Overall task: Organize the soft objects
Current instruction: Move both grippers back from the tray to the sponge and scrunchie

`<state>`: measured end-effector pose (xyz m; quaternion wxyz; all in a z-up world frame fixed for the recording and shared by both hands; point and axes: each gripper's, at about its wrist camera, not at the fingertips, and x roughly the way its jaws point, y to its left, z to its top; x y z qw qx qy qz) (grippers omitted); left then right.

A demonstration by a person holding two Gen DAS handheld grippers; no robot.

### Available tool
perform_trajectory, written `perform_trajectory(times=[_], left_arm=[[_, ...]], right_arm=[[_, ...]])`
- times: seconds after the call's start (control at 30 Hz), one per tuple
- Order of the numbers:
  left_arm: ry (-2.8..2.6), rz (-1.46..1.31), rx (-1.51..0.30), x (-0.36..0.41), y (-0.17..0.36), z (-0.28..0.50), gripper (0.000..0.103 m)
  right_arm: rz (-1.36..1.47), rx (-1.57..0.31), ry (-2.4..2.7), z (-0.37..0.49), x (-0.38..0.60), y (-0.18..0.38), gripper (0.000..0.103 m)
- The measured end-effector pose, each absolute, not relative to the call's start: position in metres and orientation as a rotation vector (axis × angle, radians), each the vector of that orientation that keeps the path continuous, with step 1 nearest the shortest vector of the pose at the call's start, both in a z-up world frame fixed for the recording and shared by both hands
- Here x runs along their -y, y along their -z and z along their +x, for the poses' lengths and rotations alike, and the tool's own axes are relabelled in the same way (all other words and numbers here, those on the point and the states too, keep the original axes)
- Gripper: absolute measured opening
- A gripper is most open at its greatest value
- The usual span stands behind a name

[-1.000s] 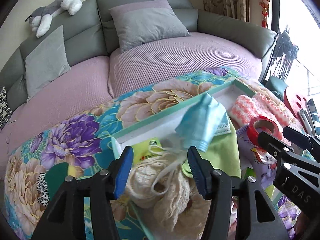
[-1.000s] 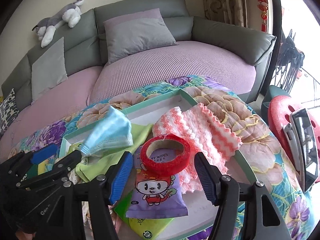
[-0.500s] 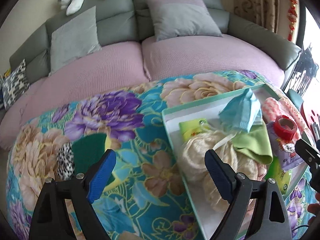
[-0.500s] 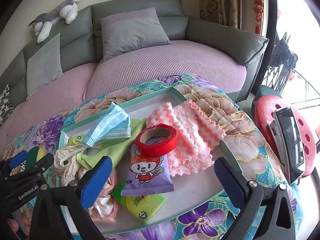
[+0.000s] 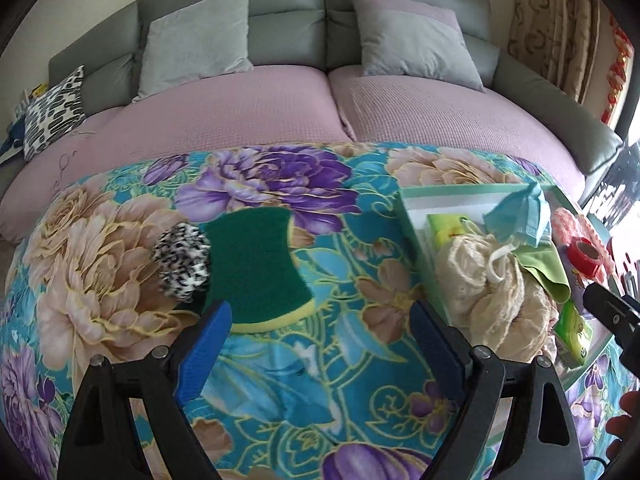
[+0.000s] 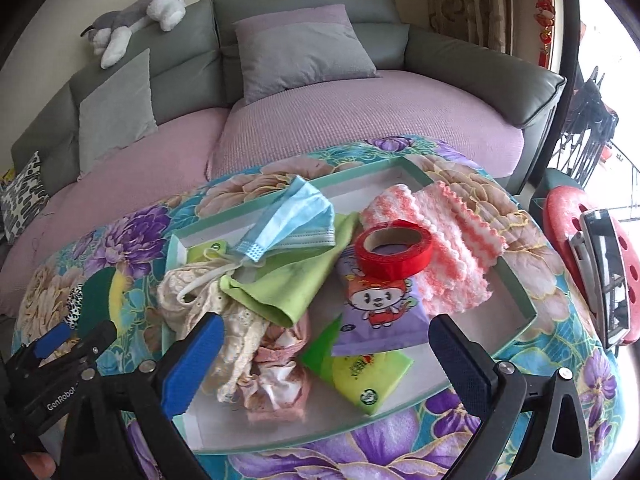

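A mint-rimmed white tray [image 6: 516, 280] on the floral table holds a blue face mask [image 6: 298, 216], a green cloth [image 6: 288, 284], cream lace [image 6: 240, 332], a pink knitted cloth [image 6: 452, 236], a red tape roll [image 6: 394, 248], a purple wipes pack [image 6: 378, 308] and a green tissue pack [image 6: 362, 376]. My right gripper [image 6: 324, 356] hangs open above the tray's near side, nothing between its fingers. My left gripper [image 5: 320, 340] is open over the bare cloth, just short of a green-and-yellow sponge [image 5: 260, 268] and a leopard-print scrunchie [image 5: 182, 260]. The tray [image 5: 412, 216] lies to its right.
The table wears a floral cloth [image 5: 120, 280]. Behind it curves a sofa with a lilac seat [image 5: 240, 116], grey cushions and a plush dog [image 6: 136, 16]. A red stool [image 6: 568, 232] with a phone on it stands right of the table.
The left gripper swung left from over the tray to the sponge and opened, leaving the mask in the tray. The right gripper opened wide and drew back; the tape roll stays on the wipes pack.
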<state>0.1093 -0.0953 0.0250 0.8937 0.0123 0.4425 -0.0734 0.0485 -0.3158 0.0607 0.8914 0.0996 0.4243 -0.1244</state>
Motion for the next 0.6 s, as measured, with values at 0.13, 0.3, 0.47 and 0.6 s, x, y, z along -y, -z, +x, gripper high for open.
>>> perform_trajectory(times=[0.13, 0.3, 0.47, 0.6], left_arm=[[0.107, -0.046, -0.873, 0.067, -0.03, 0.109, 0.101], [0.03, -0.081, -0.861, 0.037, -0.027, 0.111, 0.101], [-0.037, -0.115, -0.867, 0.009, -0.019, 0.114, 0.101], [-0.094, -0.146, -0.868, -0.014, -0.013, 0.114, 0.101]], right_arm=[[0.161, -0.898, 0.201, 0.057, 0.285, -0.057, 0.103], [0.107, -0.896, 0.105, 0.065, 0.243, -0.056, 0.103], [0.074, -0.906, 0.043, 0.072, 0.214, -0.051, 0.103], [0.044, -0.917, 0.008, 0.078, 0.195, -0.045, 0.103]])
